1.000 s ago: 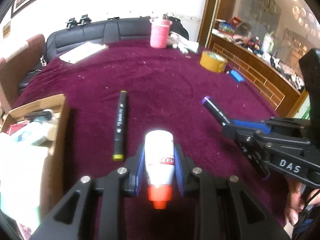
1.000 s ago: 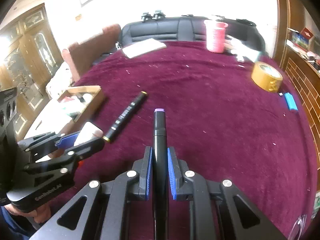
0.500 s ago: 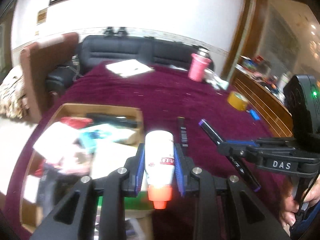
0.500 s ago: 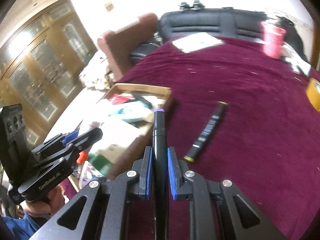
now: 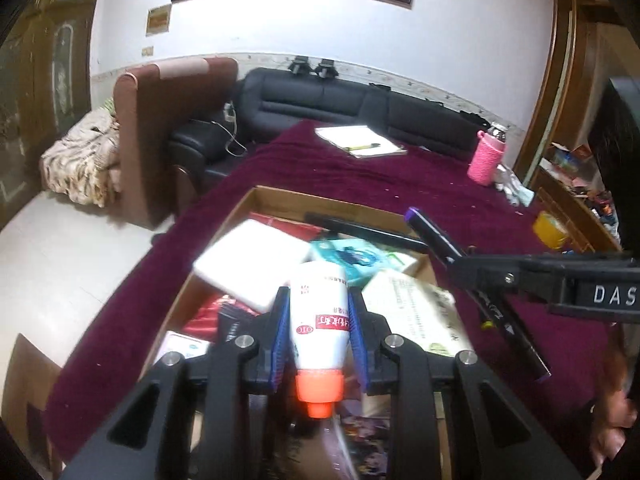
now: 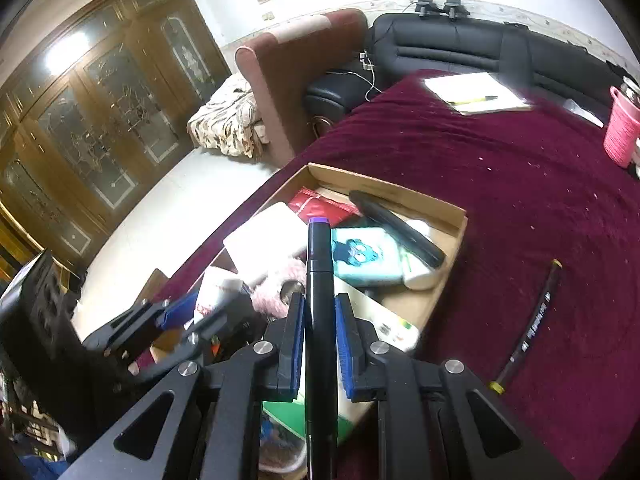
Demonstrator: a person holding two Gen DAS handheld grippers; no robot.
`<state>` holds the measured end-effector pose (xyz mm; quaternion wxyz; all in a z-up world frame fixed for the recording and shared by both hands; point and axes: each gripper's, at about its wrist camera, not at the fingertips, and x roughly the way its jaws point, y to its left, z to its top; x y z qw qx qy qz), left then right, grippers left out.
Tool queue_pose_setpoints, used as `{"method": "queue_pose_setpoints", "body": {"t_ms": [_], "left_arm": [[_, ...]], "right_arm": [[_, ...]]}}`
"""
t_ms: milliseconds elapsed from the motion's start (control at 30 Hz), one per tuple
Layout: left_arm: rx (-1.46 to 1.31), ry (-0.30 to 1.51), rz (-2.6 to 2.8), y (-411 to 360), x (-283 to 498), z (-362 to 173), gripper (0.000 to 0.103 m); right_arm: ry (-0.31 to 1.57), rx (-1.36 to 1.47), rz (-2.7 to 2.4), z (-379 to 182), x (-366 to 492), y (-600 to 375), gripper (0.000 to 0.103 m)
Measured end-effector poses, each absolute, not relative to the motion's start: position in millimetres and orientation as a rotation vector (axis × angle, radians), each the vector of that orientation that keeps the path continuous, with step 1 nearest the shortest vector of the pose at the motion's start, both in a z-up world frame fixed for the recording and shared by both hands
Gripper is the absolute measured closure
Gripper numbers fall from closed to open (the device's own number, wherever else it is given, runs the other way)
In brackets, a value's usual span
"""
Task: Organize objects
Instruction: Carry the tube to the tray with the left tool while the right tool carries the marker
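Note:
My left gripper (image 5: pixel 319 334) is shut on a white tube with an orange cap (image 5: pixel 320 320), held above the open cardboard box (image 5: pixel 280 198). My right gripper (image 6: pixel 319 346) is shut on a black marker with a purple tip (image 6: pixel 319 280), also over the box (image 6: pixel 456 236). In the left wrist view the right gripper (image 5: pixel 470 266) and its marker (image 5: pixel 436 236) come in from the right. In the right wrist view the left gripper (image 6: pixel 192 320) shows at the lower left with the tube (image 6: pixel 216 292). A second black marker with yellow ends (image 6: pixel 532 320) lies on the maroon cloth right of the box.
The box holds a white flat pack (image 5: pixel 252 260), a teal cartoon pack (image 6: pixel 366 256), a red packet (image 6: pixel 320 206), a long black item (image 6: pixel 396 228) and paper. A notepad with a pen (image 5: pixel 360 142), a pink bottle (image 5: pixel 488 156) and yellow tape (image 5: pixel 552 230) sit farther on the cloth.
Both grippers have swung left from the open maroon cloth to above the cardboard box, each keeping its grip. The yellow-ended marker stays on the cloth, now off to the right.

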<state>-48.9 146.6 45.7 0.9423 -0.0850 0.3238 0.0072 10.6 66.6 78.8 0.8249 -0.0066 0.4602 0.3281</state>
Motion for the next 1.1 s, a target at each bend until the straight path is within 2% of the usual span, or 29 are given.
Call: {"method": "queue_pose_setpoints", "body": {"t_ms": [1100], "left_arm": [[-0.066, 0.647, 0.071, 136, -51, 28, 0.077]], "right_arm": [[1.009, -0.041, 0.666, 57, 41, 118, 0.086]]}}
